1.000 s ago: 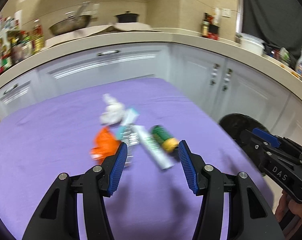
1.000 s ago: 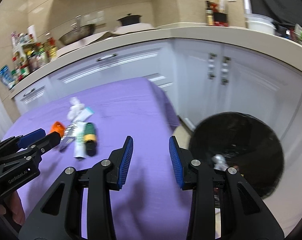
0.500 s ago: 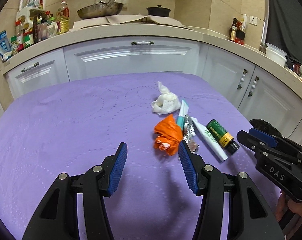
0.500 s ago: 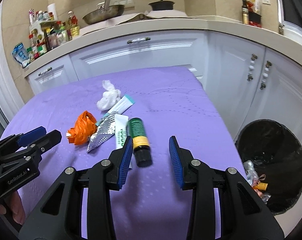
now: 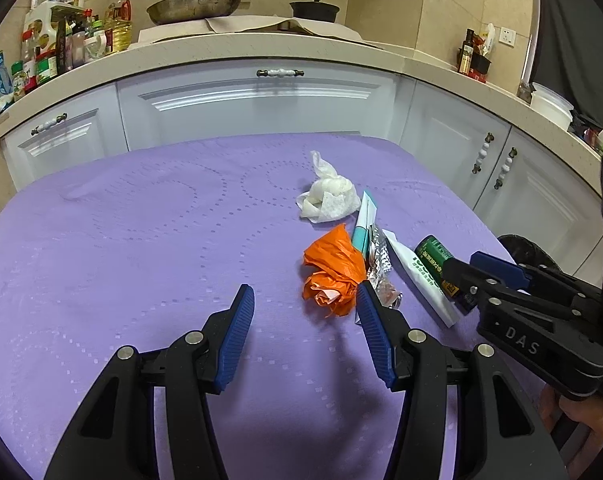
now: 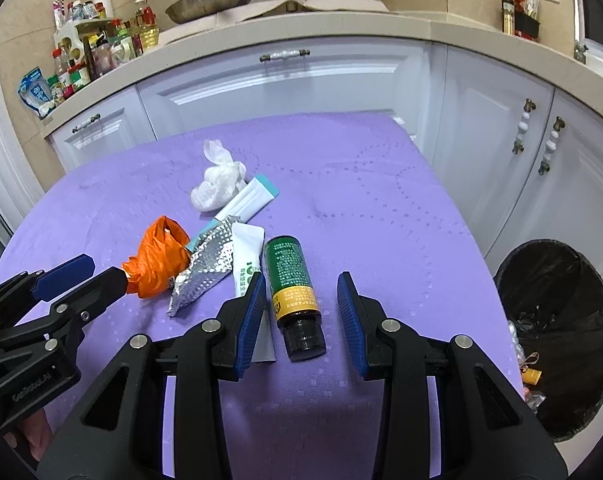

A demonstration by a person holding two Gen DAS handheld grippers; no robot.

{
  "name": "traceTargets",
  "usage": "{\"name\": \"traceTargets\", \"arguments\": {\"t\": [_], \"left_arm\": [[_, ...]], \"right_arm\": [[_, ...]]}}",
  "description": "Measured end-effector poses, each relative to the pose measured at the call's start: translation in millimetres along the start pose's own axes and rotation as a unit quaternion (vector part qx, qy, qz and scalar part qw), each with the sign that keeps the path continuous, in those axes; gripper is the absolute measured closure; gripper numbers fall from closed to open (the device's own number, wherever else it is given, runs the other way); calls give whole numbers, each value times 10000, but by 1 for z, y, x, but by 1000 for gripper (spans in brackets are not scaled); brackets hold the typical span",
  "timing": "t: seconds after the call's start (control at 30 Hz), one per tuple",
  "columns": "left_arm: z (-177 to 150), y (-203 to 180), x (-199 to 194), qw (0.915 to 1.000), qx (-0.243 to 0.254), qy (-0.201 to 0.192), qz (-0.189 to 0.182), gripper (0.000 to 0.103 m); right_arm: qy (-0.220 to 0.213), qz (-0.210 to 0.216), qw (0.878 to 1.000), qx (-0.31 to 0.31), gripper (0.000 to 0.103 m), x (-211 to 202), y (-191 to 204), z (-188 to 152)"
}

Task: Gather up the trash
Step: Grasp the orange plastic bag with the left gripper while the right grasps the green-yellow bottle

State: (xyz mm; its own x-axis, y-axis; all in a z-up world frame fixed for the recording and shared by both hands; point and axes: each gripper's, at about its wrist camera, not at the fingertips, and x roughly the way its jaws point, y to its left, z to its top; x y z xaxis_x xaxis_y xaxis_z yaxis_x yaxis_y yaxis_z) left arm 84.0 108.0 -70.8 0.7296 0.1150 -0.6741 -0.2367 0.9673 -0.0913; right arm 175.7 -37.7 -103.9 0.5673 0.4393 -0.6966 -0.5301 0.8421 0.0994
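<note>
1. Between my right gripper's (image 6: 299,306) spread fingers lies the green bottle (image 6: 292,276), cap toward me; I'd lower and close on its label.
2. Left gripper (image 5: 305,330), fingers apart, empty, has the orange bag (image 5: 333,270) just beyond its right finger.
3. Bin (image 6: 557,332) waits right of the fingers.

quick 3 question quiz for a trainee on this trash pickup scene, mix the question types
1. True or false: the right gripper is shut on the green bottle.
2. Multiple choice: what lies closest to the left gripper's right finger? A) white tissue wad B) orange plastic bag C) black bin
3. Fill in: the green bottle lies on its side with its black cap pointing ____ the right wrist camera.

Key
1. False: its jaws are open, with the bottle lying between the fingertips on the purple tablecloth.
2. B
3. toward
</note>
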Motion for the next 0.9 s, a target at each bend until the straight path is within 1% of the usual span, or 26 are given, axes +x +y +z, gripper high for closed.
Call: {"name": "traceTargets", "arguments": {"t": [0.1,0.13,0.17,0.5,0.53,0.57,0.63,0.73,0.9], "left_arm": [[1,-2,3,10000,12,28,-26,50],[1,-2,4,10000,17,35,-32,50],[1,-2,5,10000,23,40,-37,50],[6,-7,24,9995,-3,288,-144,50],[7,-7,26,9994,-21,306,-160,54],[7,-8,27,9993,-21,332,-186,62],[7,-8,28,9991,14,356,-233,70],[5,-9,26,9991,61,333,-256,72],[3,-7,18,9995,104,213,-188,73]], "right_arm": [[195,55,9998,21,69,8,-2,0],[224,78,9997,18,75,9,-1,0],[259,113,9996,-6,78,11,0,-1],[142,90,9999,-27,79,1,-3,-4],[127,90,9999,-15,79,0,-4,-4],[113,90,9999,-1,79,-1,-5,-5],[87,83,9999,15,79,-4,-6,-5],[40,72,10000,47,79,-8,-10,-8],[-67,53,9999,87,79,-16,-12,-11]]}}
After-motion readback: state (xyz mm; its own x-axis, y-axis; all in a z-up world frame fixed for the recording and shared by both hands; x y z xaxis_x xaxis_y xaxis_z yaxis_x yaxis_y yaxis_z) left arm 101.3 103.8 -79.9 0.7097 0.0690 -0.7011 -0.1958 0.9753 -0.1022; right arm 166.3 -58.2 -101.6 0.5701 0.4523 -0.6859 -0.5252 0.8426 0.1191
